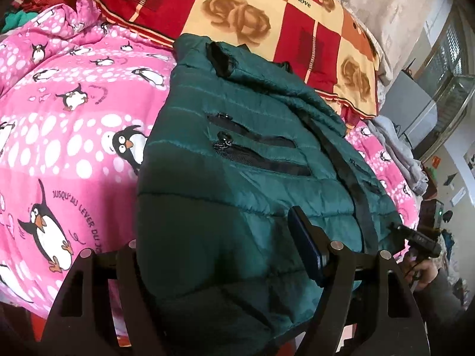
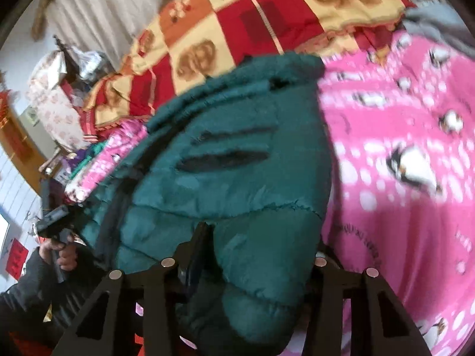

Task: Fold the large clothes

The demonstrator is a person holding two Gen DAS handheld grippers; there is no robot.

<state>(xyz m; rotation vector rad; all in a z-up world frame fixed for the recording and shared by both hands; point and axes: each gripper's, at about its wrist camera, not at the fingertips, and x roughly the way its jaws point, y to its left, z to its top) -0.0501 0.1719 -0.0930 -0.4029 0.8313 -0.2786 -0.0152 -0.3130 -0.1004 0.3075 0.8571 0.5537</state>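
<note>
A dark green puffer jacket [image 1: 255,184] [image 2: 237,178] lies on a pink penguin quilt [image 1: 65,136] [image 2: 400,163], its long axis running from the near edge, where both grippers are, away toward a red and cream checked blanket [image 1: 267,9] [image 2: 267,9]; the collar end points at that blanket and touches its border. Two dark zip pockets slant across the chest, and the front zip band runs lengthwise. The left gripper [image 1: 225,255] has its jaws set wide with a thick fold of the jacket's near hem bulging between them; one blue-padded finger [image 1: 305,243] presses against the fabric. The right gripper [image 2: 258,255] likewise straddles a puffed fold of the hem, jaws wide around it, its view blurred. Each view shows the other hand at the jacket's far corner.
</note>
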